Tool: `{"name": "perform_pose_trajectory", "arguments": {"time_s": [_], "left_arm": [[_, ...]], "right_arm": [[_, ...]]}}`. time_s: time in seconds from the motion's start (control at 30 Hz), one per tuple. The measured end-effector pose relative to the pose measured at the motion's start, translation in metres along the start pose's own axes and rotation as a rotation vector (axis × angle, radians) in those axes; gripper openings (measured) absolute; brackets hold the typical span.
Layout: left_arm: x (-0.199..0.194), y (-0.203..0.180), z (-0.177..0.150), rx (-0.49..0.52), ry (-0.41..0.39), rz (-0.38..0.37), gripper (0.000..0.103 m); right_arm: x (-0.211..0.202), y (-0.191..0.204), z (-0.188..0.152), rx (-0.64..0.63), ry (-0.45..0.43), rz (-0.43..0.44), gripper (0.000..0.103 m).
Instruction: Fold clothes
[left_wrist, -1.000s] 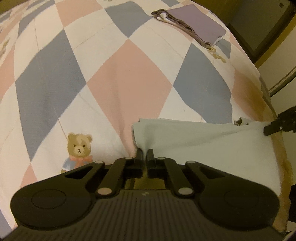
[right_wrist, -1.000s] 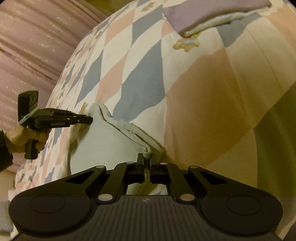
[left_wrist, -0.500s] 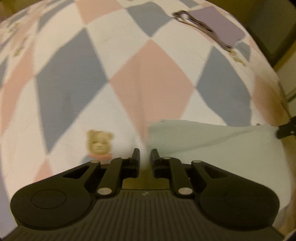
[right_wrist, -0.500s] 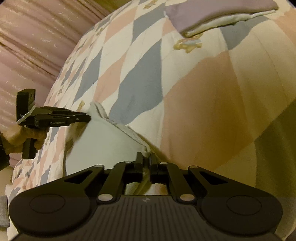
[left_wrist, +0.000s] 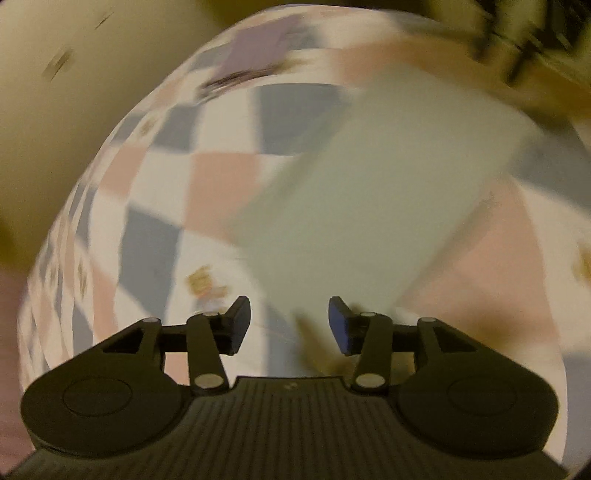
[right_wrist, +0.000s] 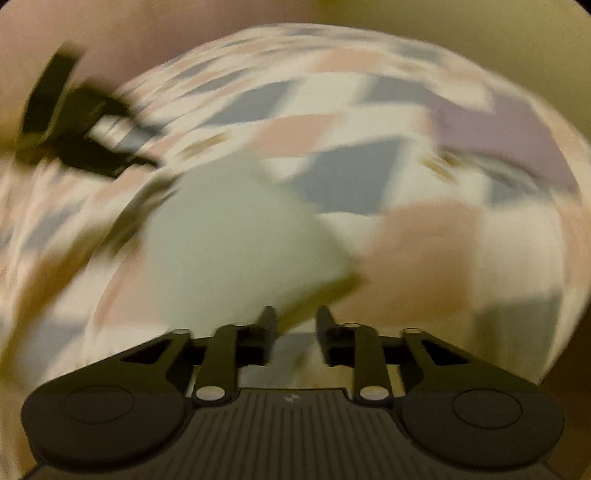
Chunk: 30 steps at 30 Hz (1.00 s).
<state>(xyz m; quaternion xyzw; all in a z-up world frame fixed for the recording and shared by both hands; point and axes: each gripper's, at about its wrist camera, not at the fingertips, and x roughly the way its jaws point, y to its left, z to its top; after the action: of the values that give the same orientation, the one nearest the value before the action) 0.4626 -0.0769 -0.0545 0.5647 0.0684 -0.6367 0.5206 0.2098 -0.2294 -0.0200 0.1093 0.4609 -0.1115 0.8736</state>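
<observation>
A pale green folded cloth (left_wrist: 373, 192) lies flat on the checked bedspread (left_wrist: 218, 177), blurred by motion. My left gripper (left_wrist: 290, 321) hovers just short of its near corner; its jaws are opening and nothing is pressed between the blue pads. In the right wrist view the same cloth (right_wrist: 236, 236) spreads ahead and to the left of my right gripper (right_wrist: 295, 325), whose jaws are opening with the cloth's near edge just past the tips, not gripped. The left gripper (right_wrist: 85, 125) shows as a dark blur at upper left there.
A folded purple garment (right_wrist: 517, 136) lies farther back on the bed, also seen as the purple garment (left_wrist: 258, 55). A teddy-bear print (left_wrist: 203, 284) marks the spread near the left fingers. The bed's edges curve away on both sides; dark furniture (left_wrist: 532, 40) is at upper right.
Both grippers let go of the green cloth's corners and their jaws spread apart. Both hands pulled back and rolled, so the cloth now lies free and looks turned in each view.
</observation>
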Motion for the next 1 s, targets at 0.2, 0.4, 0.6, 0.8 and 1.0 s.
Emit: {"name": "perform_pose_trajectory", "arguments": {"time_s": [0.2, 0.4, 0.6, 0.8, 1.0], "left_arm": [[0.016, -0.064, -0.023, 0.234, -0.016, 0.069, 0.042], [0.043, -0.074, -0.027, 0.297, -0.034, 0.198, 0.042], [0.065, -0.068, -0.019, 0.308, -0.009, 0.228, 0.024], [0.06, -0.063, -0.008, 0.231, 0.017, 0.252, 0.005], [0.021, -0.071, 0.007, 0.158, 0.025, 0.278, 0.004]], "right_arm": [[0.02, 0.092, -0.021, -0.393, 0.009, -0.054, 0.04], [0.054, 0.143, -0.045, -0.681, -0.002, -0.211, 0.04], [0.086, 0.145, -0.054, -0.802, 0.01, -0.312, 0.04], [0.085, 0.127, -0.05, -0.805, -0.013, -0.296, 0.016], [0.05, 0.11, -0.037, -0.776, -0.056, -0.262, 0.006]]}}
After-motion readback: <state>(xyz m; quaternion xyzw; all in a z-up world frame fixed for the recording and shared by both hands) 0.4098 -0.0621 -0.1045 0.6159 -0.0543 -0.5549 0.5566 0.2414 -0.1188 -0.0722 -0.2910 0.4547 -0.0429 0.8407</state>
